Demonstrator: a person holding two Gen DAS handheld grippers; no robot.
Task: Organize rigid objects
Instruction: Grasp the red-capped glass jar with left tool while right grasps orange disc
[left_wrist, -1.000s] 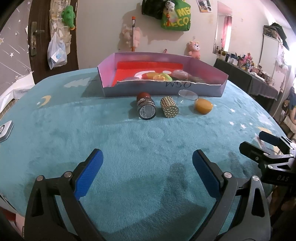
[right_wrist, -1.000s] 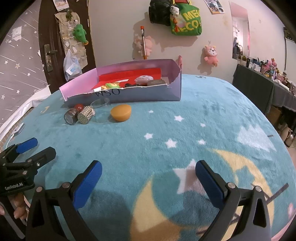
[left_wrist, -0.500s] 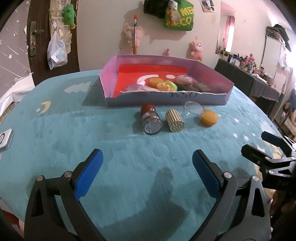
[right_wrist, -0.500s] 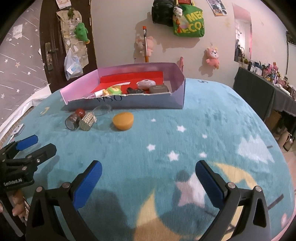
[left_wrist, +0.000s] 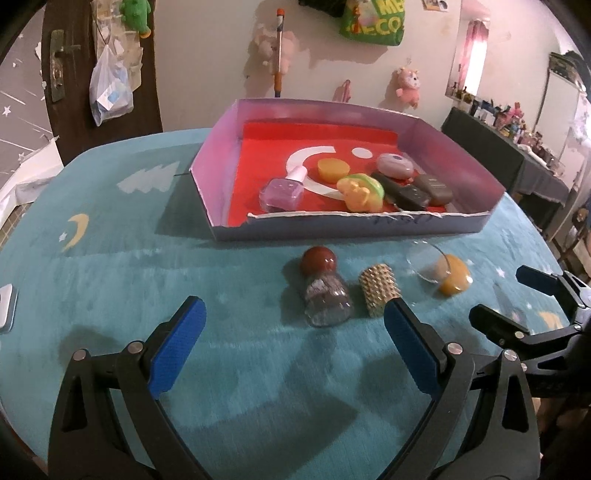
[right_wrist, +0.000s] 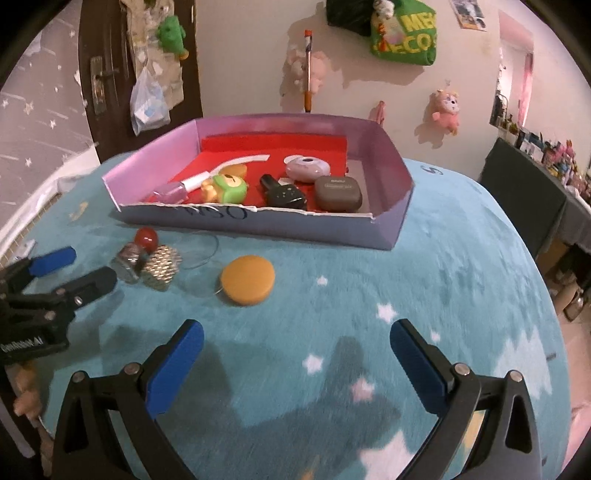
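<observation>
Both grippers, left gripper (left_wrist: 293, 345) and right gripper (right_wrist: 295, 363), wide open and empty, have advanced toward the box (left_wrist: 236, 230); the jar (left_wrist: 325, 291) before it now lies within reach.

At the bottom of each wrist view, the left gripper (left_wrist: 293, 343) and right gripper (right_wrist: 295, 363) show the same build: black plastic arms with triangular cut-outs, silver screws at the joints and blue ribbed pads (left_wrist: 176, 349) on the fingers. At the left edge of the right wrist view, the left gripper's black body bears white lettering, only partly legible.
</observation>
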